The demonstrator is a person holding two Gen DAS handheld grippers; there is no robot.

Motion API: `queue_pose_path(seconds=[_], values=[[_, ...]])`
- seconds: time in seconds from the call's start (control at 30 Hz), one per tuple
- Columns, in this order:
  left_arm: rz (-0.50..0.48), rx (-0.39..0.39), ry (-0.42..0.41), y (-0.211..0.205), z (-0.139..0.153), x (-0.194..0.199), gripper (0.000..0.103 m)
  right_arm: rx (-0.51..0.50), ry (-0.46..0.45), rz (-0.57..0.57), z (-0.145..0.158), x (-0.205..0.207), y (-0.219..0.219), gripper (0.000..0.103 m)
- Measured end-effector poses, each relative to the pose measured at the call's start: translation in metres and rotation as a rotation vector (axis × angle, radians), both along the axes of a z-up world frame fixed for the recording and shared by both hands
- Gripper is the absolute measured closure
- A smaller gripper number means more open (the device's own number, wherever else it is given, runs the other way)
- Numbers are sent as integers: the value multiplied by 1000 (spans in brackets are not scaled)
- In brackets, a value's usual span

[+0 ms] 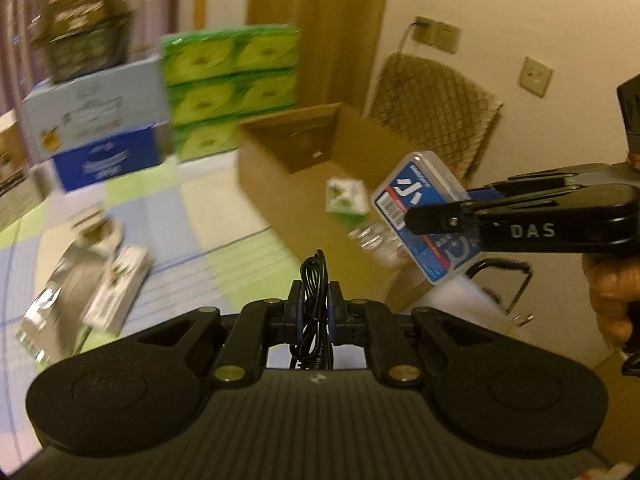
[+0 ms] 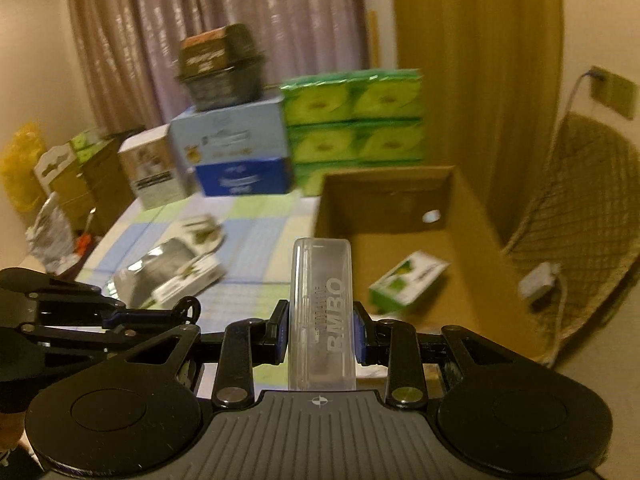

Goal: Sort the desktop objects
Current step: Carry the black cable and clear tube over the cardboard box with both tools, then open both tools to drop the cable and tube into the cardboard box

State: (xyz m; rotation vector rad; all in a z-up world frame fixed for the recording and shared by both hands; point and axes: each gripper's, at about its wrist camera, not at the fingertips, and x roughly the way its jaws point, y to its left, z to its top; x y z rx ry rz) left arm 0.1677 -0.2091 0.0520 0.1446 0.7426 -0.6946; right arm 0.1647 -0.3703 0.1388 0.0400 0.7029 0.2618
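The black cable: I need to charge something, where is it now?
The black cable is coiled and pinched between the left gripper's fingers, bottom centre of the left wrist view, left of the cardboard box.

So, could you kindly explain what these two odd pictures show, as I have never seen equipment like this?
No robot here: a person holds a two-finger clamp tool in each hand, each with a camera looking along its fingers. In the left tool's picture, the left gripper pinches a coiled black cable; the right gripper reaches in from the side holding a clear plastic case. The right tool's picture shows that case edge-on. Ahead is an open cardboard box containing a small green carton. Blurred packets lie on the checked cloth.
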Motion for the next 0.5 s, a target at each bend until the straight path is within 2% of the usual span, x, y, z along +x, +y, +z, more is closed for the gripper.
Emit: queue_pose_path(seconds=[0.27, 0.5], values=[[-72, -52, -7, -72, 21, 20, 95, -10, 12, -58, 0, 29, -47, 75], [-93, -59, 26, -110, 16, 45, 95, 3, 38, -76, -14, 52, -67, 75]])
